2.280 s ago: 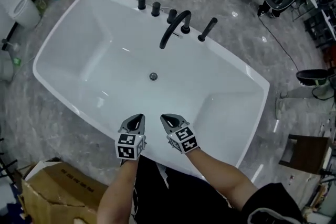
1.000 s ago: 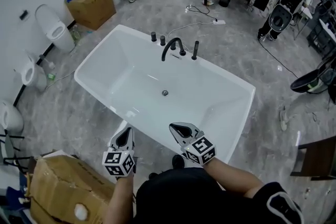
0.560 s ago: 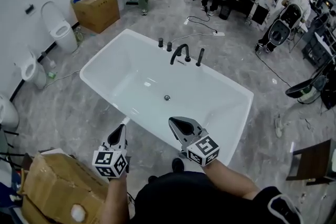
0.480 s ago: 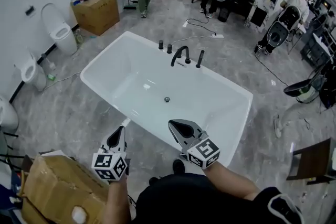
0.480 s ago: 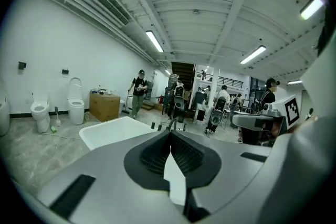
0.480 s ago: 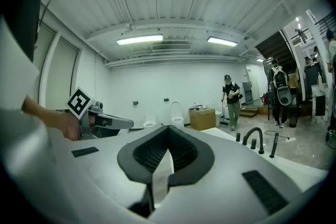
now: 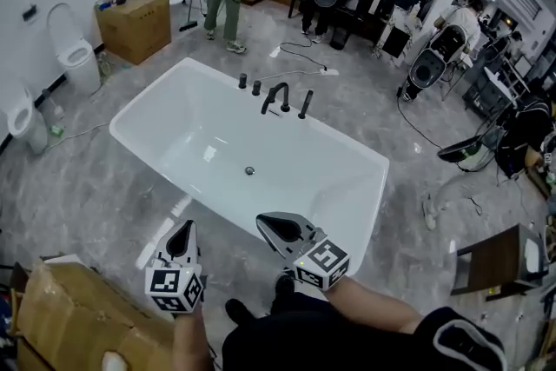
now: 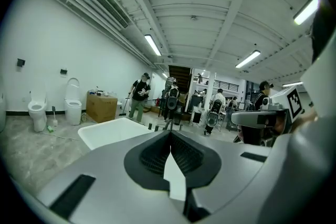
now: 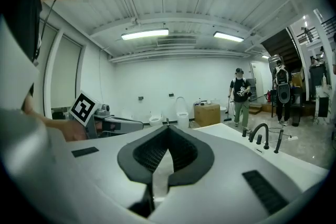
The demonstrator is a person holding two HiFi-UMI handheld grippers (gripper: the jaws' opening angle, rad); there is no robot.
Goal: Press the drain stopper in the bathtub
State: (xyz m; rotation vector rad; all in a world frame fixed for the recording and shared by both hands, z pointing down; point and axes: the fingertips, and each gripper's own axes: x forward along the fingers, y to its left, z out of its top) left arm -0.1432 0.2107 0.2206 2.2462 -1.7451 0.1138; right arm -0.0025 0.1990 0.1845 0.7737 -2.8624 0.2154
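A head view looked steeply down on a white bathtub (image 7: 153,175) set on a grey marble-look floor (image 7: 78,187). The drain stopper (image 7: 249,171), a small round metal disc, sat in the middle of the bathtub's bottom, below the black faucet (image 7: 276,94) on the bathtub's far rim.

The left gripper (image 7: 183,230) and the right gripper (image 7: 269,224) both hung outside the bathtub's near rim, over the floor, well apart from the stopper. In each gripper view the 2 jaws met at their tips with nothing between them.

About 2 seconds before, the bathtub had filled the view and both grippers had been over its near rim. Since then the person had drawn back and the bathtub had shrunk in the view, while the jaws had stayed pinched together.

The stopper was probably out of reach now, so any press would have needed a fresh approach. The stopper was too small to tell whether it stood up or down.
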